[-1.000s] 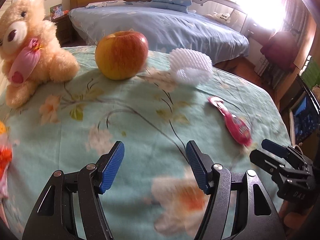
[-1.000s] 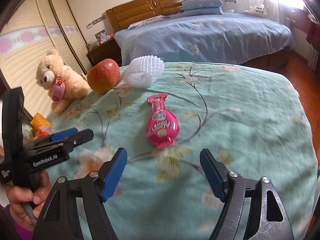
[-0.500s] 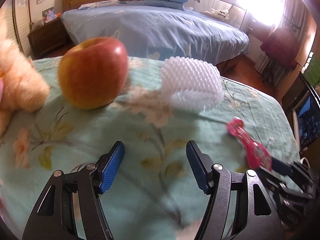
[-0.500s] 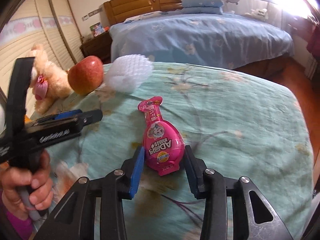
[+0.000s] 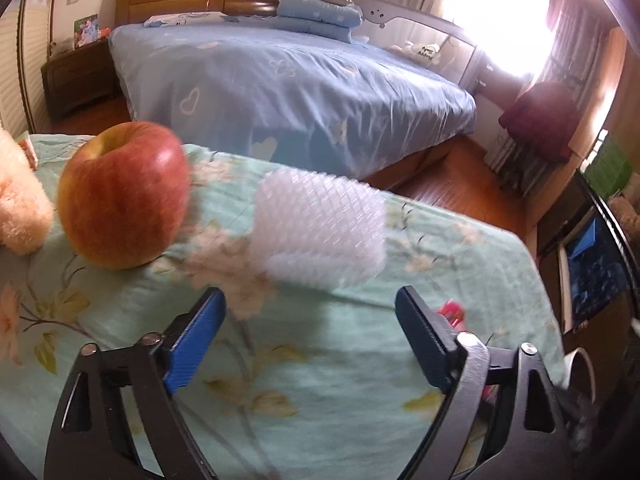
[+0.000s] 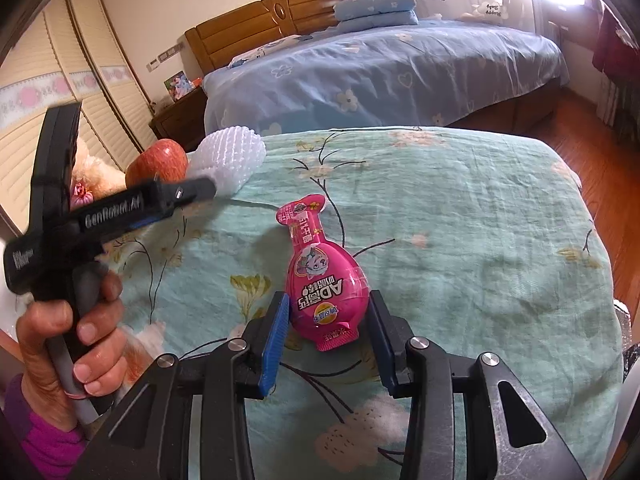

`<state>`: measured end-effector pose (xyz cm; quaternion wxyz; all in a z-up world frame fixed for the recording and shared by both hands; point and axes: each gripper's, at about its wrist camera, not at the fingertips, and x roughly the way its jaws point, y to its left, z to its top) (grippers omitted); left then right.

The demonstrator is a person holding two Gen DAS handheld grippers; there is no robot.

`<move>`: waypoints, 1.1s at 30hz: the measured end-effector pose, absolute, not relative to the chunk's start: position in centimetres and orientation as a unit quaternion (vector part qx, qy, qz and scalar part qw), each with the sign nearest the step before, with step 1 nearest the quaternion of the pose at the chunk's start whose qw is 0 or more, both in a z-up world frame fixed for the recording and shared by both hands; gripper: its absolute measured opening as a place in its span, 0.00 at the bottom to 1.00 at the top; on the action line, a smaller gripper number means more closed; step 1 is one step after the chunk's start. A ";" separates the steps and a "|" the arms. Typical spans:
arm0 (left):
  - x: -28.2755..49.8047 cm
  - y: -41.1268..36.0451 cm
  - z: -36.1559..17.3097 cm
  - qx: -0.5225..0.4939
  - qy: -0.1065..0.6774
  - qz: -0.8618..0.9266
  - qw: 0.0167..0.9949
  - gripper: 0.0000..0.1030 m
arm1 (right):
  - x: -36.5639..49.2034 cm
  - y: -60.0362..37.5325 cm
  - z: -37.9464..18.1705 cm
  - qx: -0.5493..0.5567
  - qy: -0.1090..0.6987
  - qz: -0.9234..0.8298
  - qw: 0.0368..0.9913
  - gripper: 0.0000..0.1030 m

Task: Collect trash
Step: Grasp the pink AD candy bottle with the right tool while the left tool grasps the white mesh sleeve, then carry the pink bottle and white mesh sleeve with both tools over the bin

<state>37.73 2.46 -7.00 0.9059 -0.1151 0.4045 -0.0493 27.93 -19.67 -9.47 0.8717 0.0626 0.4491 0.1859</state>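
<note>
Closing in since a second ago, the right gripper [image 6: 326, 334] now has the pink egg-shaped wrapper [image 6: 320, 280] between its blue pads, squeezed at the fat end, lying mid-bedspread [image 6: 460, 220]; the left gripper [image 5: 310, 340] got much nearer the white foam fruit net [image 5: 320, 228], jaws opening wide, nothing between them; only the right view shows the hand [image 6: 72, 332] on the left handle; the left view shows just a pink sliver behind its right finger; teddy [image 5: 20, 200] cut off left of the apple [image 5: 124, 196].

apple [image 5: 124, 196] left of foam net [image 5: 320, 228], wrapper [image 6: 322, 276] nearer, all on bedspread [image 6: 480, 240]
</note>
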 end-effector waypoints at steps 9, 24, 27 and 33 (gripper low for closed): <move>40.6 0.8 -8.0 -0.106 0.414 -0.020 0.904 0.16 | 27.9 -19.7 -9.5 0.061 0.448 0.186 0.872 0.39; 29.8 0.1 -6.9 -0.108 0.417 -0.081 0.899 0.08 | 25.4 -20.5 -9.2 0.079 0.443 0.189 0.873 0.38; 26.9 -0.2 -6.2 -0.117 0.414 -0.099 0.897 0.08 | 24.1 -20.8 -8.8 0.080 0.436 0.188 0.876 0.38; 22.7 -2.2 -5.8 -0.111 0.418 -0.132 0.892 0.08 | 21.5 -22.1 -8.2 0.102 0.433 0.184 0.876 0.38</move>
